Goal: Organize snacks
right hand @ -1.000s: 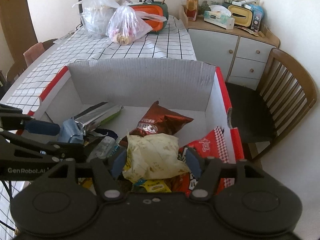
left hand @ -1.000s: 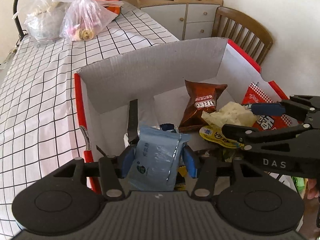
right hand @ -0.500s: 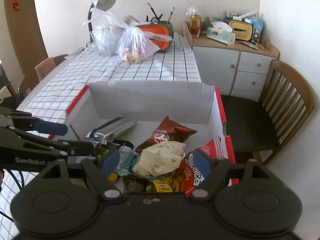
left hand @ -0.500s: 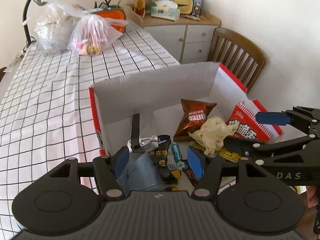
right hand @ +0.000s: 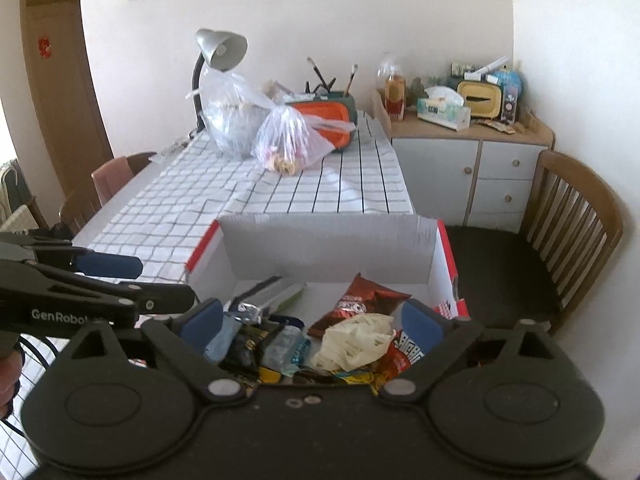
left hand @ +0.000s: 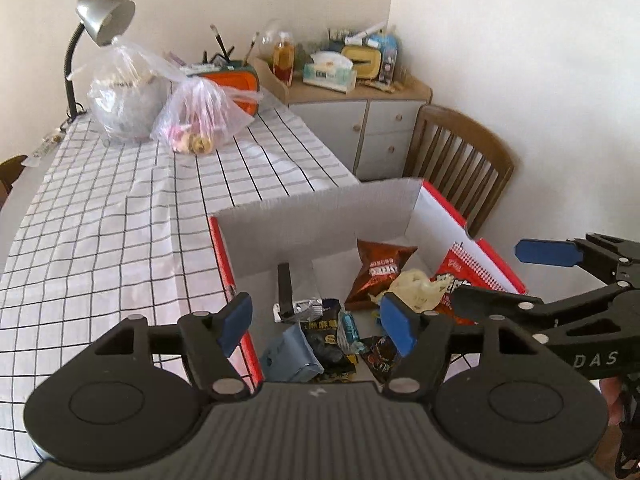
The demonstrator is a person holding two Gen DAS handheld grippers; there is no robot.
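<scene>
An open red-and-white cardboard box holds several snack packets. Among them are a light blue packet, a brown Oreo bag, a pale yellow crumpled bag and a red packet. My left gripper is open and empty above the box's near left side. My right gripper is open and empty above the box's near edge. Each gripper shows in the other's view.
The box sits beside a table with a checked cloth. Two plastic bags, a desk lamp and an orange container stand at its far end. A wooden chair and a cabinet stand to the right.
Both grippers opened, let go of the light blue packet and the pale yellow bag, and rose up and back from the box. The packets now lie in the box.
</scene>
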